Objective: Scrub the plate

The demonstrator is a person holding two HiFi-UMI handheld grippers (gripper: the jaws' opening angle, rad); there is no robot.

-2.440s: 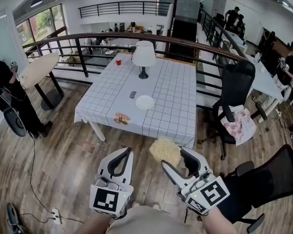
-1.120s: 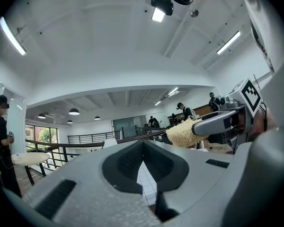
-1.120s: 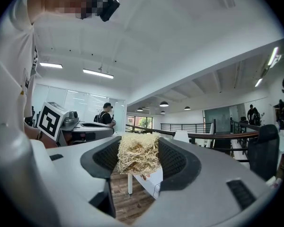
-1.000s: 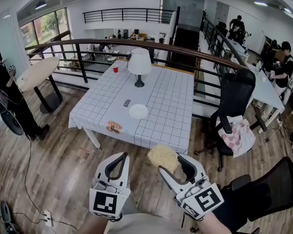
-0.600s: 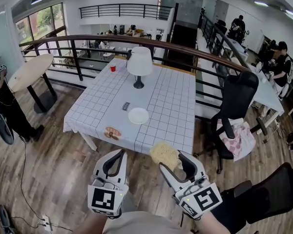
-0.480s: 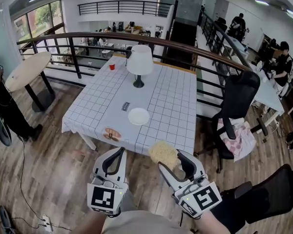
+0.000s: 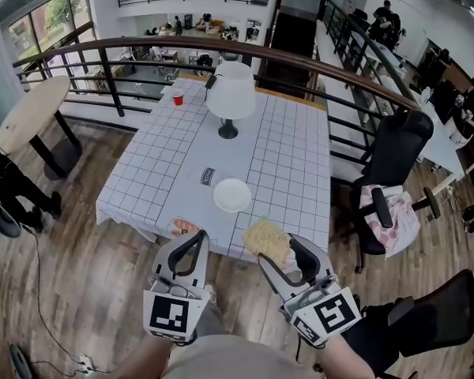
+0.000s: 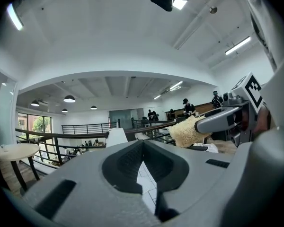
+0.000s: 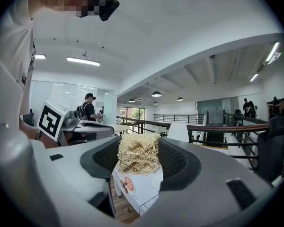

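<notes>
Right gripper (image 7: 278,251): jaws part-way closed, clamped on a pale fibrous scrubber (image 7: 265,238), with the wad standing proud of the tips. Left gripper (image 7: 191,247): jaws brought together, tips meeting, nothing between them. Both are held low over the wood floor (image 7: 103,275), short of the table (image 7: 288,144) edge.

Plate (image 7: 232,195): white, bare, flat on the grid cloth, at 11 o'clock from the scrubber and apart from it. Small dark card (image 7: 208,176) at the plate's 10 o'clock, lamp (image 7: 231,93) well beyond at 12.

Judgement: approach step, no scrubbing yet. The next move calls for carrying the scrubber forward and down onto the plate face. The left jaws would need to open to pin the rim, or the plate may slide on the cloth.
</notes>
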